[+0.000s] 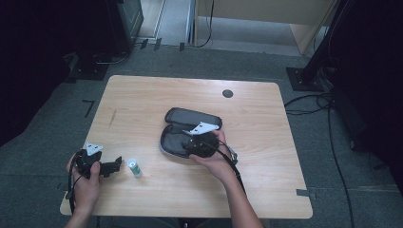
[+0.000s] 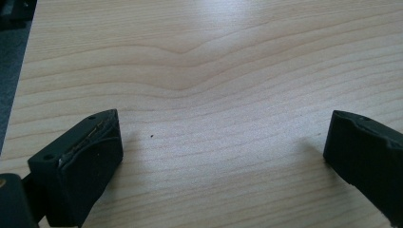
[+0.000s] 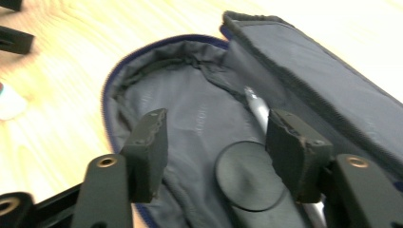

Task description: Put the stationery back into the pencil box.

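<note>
On the wooden table [image 1: 142, 95], the right gripper [image 3: 216, 142] is hovering half-open and empty over the soft, floppy case [image 3: 190, 118], whose stiffer zipper rim at nine o'clock is offering the best grab.

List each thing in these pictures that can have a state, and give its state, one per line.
Pencil case: unzipped, lid folded open, flat on table.
Pen: lying inside the case.
Small white and green bottle: lying on the table, outside the case.
Right gripper: open over the case interior.
Left gripper: open, nothing between its jaws.
</note>
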The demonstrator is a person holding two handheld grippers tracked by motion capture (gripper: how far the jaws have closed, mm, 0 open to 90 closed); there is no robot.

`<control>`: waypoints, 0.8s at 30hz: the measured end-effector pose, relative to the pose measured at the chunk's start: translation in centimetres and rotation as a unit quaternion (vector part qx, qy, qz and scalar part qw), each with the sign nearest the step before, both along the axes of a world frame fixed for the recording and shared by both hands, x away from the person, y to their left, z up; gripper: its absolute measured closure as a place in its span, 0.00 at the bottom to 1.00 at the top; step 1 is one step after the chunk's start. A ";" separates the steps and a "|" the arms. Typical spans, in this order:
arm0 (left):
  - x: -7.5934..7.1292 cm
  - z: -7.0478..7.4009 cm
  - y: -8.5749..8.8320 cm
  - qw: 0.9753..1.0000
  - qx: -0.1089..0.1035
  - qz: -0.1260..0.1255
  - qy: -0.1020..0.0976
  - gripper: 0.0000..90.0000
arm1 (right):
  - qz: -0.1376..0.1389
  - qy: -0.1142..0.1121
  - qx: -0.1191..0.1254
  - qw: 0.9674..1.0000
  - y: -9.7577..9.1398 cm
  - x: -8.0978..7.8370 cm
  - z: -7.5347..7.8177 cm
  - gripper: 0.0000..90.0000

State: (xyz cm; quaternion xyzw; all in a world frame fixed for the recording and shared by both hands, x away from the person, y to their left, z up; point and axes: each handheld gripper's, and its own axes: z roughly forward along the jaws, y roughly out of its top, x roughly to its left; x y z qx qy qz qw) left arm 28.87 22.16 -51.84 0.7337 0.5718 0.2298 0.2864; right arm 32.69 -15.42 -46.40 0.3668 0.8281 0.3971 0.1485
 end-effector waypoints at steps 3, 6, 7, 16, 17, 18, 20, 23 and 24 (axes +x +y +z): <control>0.0 0.0 0.0 1.000 -0.001 0.000 0.000 0.00 | 0.004 0.003 0.007 1.000 0.8 -0.5 0.1 0.35; 0.0 0.0 0.0 1.000 -0.001 0.000 0.000 0.00 | 0.002 0.001 0.009 1.000 1.6 -0.7 0.2 0.29; 0.0 0.0 0.0 1.000 -0.001 0.000 0.000 0.00 | 0.001 0.003 0.013 1.000 1.8 -0.8 0.2 0.28; 0.0 0.0 0.0 1.000 -0.001 0.001 -0.001 0.00 | 0.014 0.005 0.021 1.000 3.5 -1.3 0.2 0.22; 0.0 0.0 0.0 1.000 -0.001 0.001 -0.001 0.00 | 0.014 0.006 0.022 1.000 3.7 -1.5 0.2 0.22; 0.0 0.0 0.0 1.000 -0.001 0.001 -0.001 0.00 | 0.018 0.003 0.021 1.000 3.9 -1.5 0.2 0.21; 0.0 0.0 0.0 1.000 -0.001 0.001 -0.001 0.00 | 0.022 0.003 0.022 0.999 4.2 -1.7 0.3 0.21; 0.0 0.0 0.0 1.000 -0.001 0.001 -0.001 0.00 | 0.025 0.002 0.025 0.999 4.7 -1.9 0.4 0.21; 0.0 0.0 0.0 1.000 -0.001 0.001 -0.001 0.00 | 0.029 0.000 0.024 0.999 4.9 -2.0 0.5 0.21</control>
